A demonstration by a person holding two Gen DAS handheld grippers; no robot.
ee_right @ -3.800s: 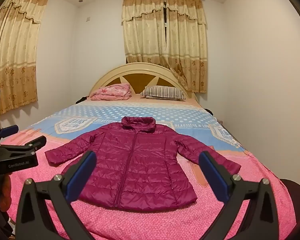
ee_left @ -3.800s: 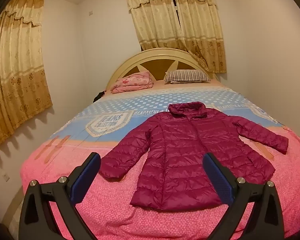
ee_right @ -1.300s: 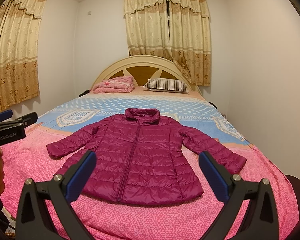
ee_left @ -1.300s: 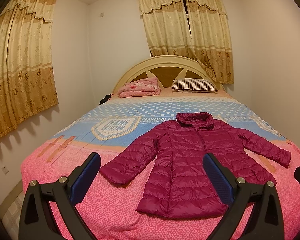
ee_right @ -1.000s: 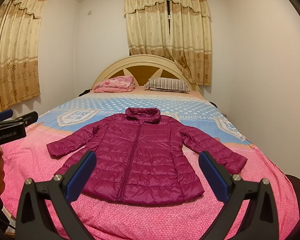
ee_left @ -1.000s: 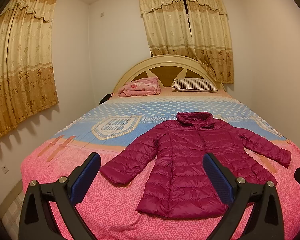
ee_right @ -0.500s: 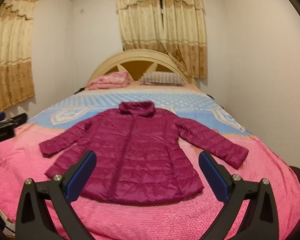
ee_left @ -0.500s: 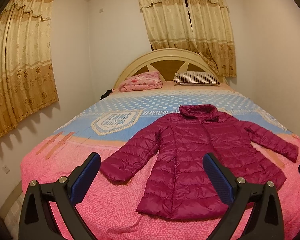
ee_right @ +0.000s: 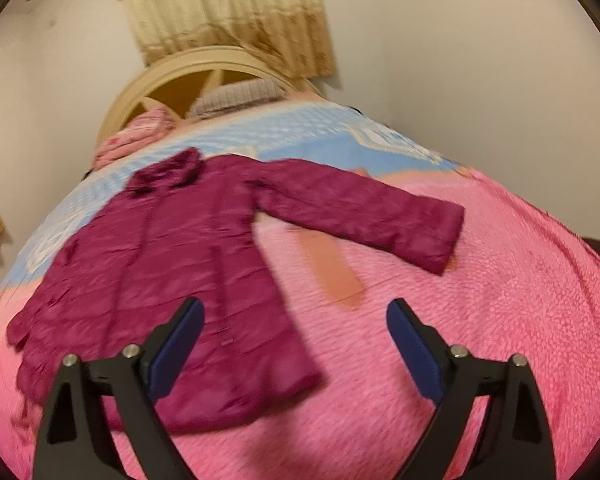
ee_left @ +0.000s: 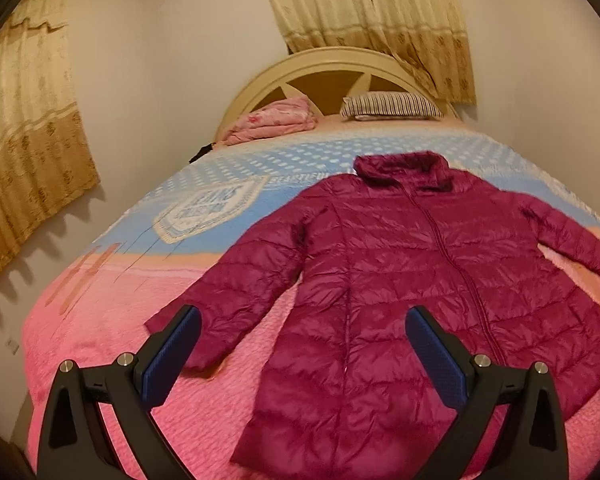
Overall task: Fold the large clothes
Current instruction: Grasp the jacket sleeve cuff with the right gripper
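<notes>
While its jaws stand wide apart with nothing pinched, the left gripper [ee_left: 302,344] hangs above the near part of the jacket [ee_left: 400,280]; between the two blue pads [ee_left: 168,356] the left wrist view shows the lower end of one sleeve, a strip of pink bedspread [ee_left: 112,332] and the jacket's side panel. One pad sits over that sleeve's cuff, the other over the quilted body beside the zip. The right gripper [ee_right: 294,340] is also spread, its jaws just closing a little, and nothing is between them but air. In the blurred, tilted right wrist view its one pad overlaps the jacket's [ee_right: 172,272] lower hem area, while the other hangs over bare bedspread [ee_right: 480,300]; the far sleeve lies stretched out well beyond that pad. The jacket lies flat, front up, zipped, collar toward the headboard [ee_left: 328,76], sleeves spread to either side. Farther back lie a striped pillow [ee_left: 392,105] and a folded pink blanket [ee_left: 274,120], with curtains [ee_left: 372,12] behind.
</notes>
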